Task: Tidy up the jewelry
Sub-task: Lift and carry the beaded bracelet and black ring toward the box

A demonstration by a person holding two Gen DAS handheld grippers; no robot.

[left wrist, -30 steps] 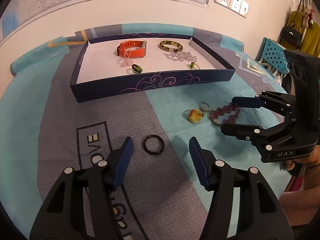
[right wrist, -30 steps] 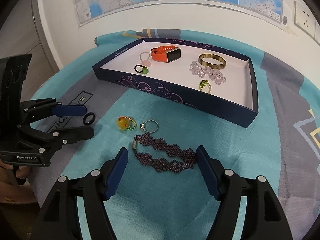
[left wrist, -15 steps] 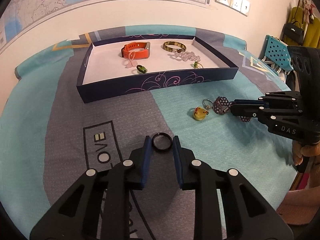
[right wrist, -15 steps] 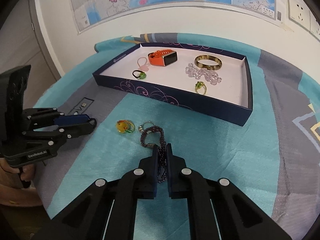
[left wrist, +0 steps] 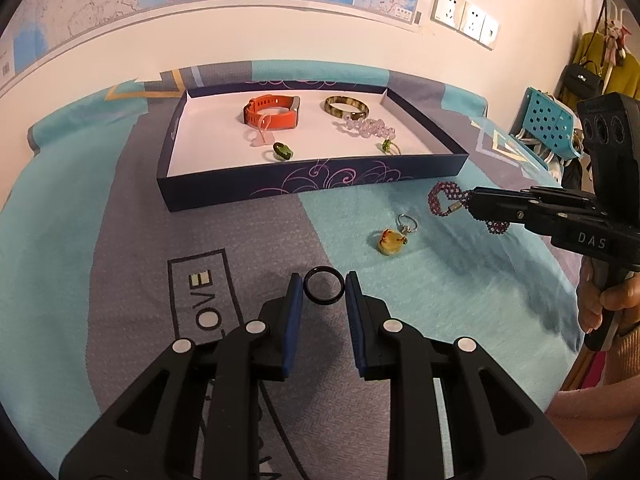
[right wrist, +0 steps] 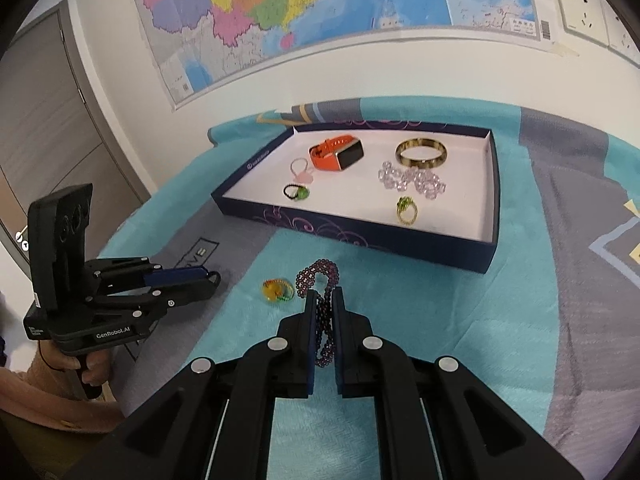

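Navy-walled tray (left wrist: 304,184) sits where it was on the blanket, holding the orange watch (left wrist: 272,113) and smaller pieces. Where both tools stood wide a second ago, the right gripper (right wrist: 323,300) has clamped on the purple beaded bracelet (right wrist: 320,280) and lifted it clear of the cloth, and the left gripper (left wrist: 323,286) now pinches the black ring (left wrist: 324,291).

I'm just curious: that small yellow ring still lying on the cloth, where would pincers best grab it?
Probably across the band of the yellow ring, coming down from above. It lies tipped on the blanket, its chunky yellow top too rounded to pinch, and a silver ring sits right beside it.
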